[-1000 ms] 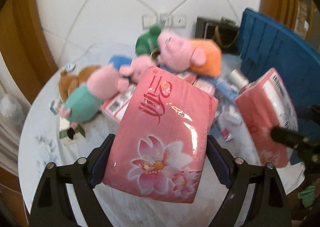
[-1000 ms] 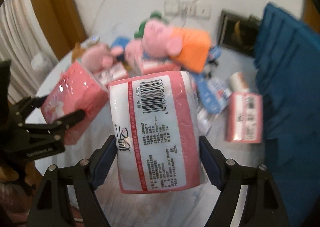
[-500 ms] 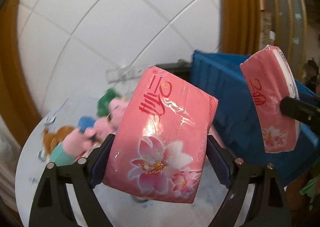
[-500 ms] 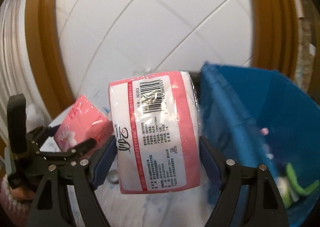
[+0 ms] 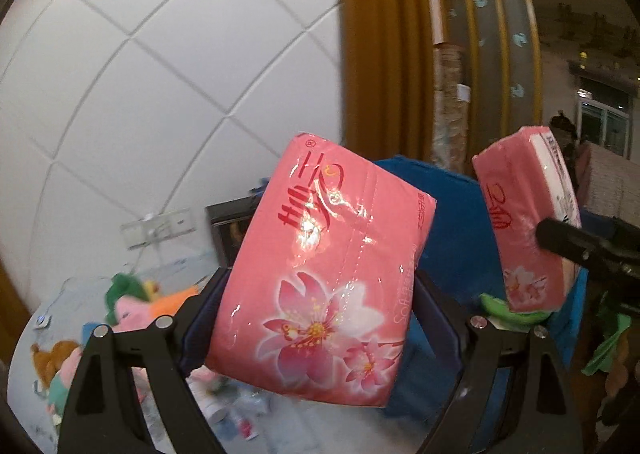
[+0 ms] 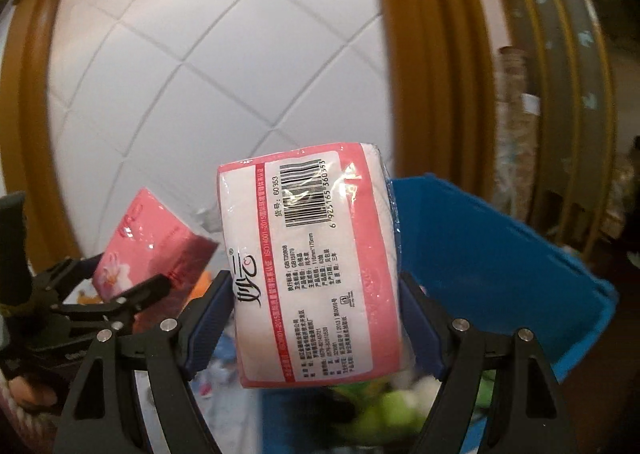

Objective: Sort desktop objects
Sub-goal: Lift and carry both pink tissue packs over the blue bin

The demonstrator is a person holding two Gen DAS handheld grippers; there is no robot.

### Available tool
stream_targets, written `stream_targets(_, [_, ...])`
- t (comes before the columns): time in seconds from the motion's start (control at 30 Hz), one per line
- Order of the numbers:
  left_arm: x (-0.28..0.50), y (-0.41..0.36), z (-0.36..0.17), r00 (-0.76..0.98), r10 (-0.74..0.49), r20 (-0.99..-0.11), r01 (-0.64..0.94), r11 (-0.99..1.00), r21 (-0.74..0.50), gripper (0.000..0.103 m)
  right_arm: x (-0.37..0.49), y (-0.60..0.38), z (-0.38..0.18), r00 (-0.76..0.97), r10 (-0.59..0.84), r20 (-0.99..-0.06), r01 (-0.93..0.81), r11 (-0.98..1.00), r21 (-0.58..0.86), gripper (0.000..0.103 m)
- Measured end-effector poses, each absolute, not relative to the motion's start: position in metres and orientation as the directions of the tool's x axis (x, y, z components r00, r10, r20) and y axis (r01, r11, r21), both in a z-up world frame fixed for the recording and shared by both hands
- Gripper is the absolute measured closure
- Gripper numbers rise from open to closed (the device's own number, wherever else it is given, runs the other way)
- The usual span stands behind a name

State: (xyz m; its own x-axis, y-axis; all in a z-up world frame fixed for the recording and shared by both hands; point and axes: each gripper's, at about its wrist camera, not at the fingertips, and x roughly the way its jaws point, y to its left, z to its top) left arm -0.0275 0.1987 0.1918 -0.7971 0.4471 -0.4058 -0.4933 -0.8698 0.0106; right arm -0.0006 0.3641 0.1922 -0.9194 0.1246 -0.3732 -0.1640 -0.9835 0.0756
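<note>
Two tissue packs carried up from the desk toward the blue bin

The left gripper (image 5: 320,318) has its jaws wide and pressed on the sides of a pink tissue pack (image 5: 324,266); the right gripper (image 6: 316,318) clamps a second tissue pack (image 6: 312,262), label side toward the camera. A second ago both packs hung low over the desk (image 5: 36,338) with the plush toys (image 5: 132,302) close behind; now they are raised beside the blue bin (image 6: 500,254), and the toys lie well apart at the desk's far edge. I judge that the next step is releasing over the bin's opening.
</note>
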Motion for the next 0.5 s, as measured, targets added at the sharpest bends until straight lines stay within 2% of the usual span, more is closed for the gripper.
stream_targets(0.27, [-0.048, 0.295, 0.215, -0.724, 0.527, -0.445, -0.582, -0.813, -0.016, 0.015, 0.007, 0.433, 0.187, -0.897, 0.225, -0.381, -0.268, -0.961, 0.063, 0.023])
stream_targets(0.5, [-0.065, 0.364, 0.202, -0.651, 0.522, -0.552, -0.623, -0.783, -0.006, 0.015, -0.003, 0.489, 0.18, -0.857, 0.277, -0.435, -0.324, -0.945, 0.036, 0.023])
